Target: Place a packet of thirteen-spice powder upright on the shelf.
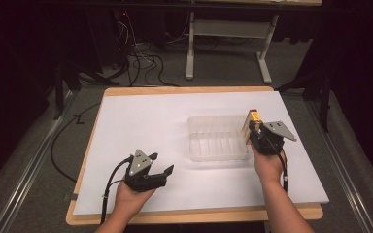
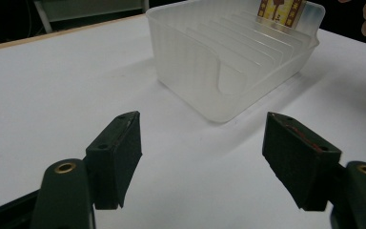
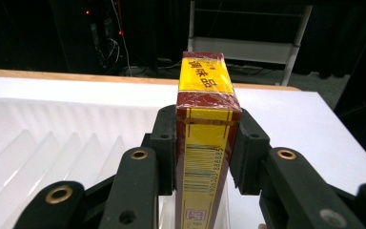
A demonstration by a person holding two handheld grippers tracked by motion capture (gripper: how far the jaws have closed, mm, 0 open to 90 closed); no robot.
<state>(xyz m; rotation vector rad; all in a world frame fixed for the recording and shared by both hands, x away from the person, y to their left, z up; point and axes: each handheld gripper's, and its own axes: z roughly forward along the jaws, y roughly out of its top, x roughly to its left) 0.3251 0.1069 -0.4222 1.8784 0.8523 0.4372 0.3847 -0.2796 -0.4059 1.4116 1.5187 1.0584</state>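
Item: slim yellow-and-maroon cardboard box (image 3: 205,143), clamped upright in your right gripper (image 1: 253,132), at the right end of the translucent ribbed plastic tray (image 1: 213,145). Step: slotting. Next: lower it squarely between dividers, then release. Left gripper (image 1: 161,164): jaws apart, empty.

— What lies under everything?
— A white sheet (image 1: 141,126) covering a wooden tabletop (image 1: 184,90), whose edge shows along the top and bottom.
— And beyond it?
— A white desk frame (image 1: 226,46) stands at upper centre on grey floor. Black cables (image 1: 143,63) tangle at upper left; one cable (image 1: 60,141) loops at left.
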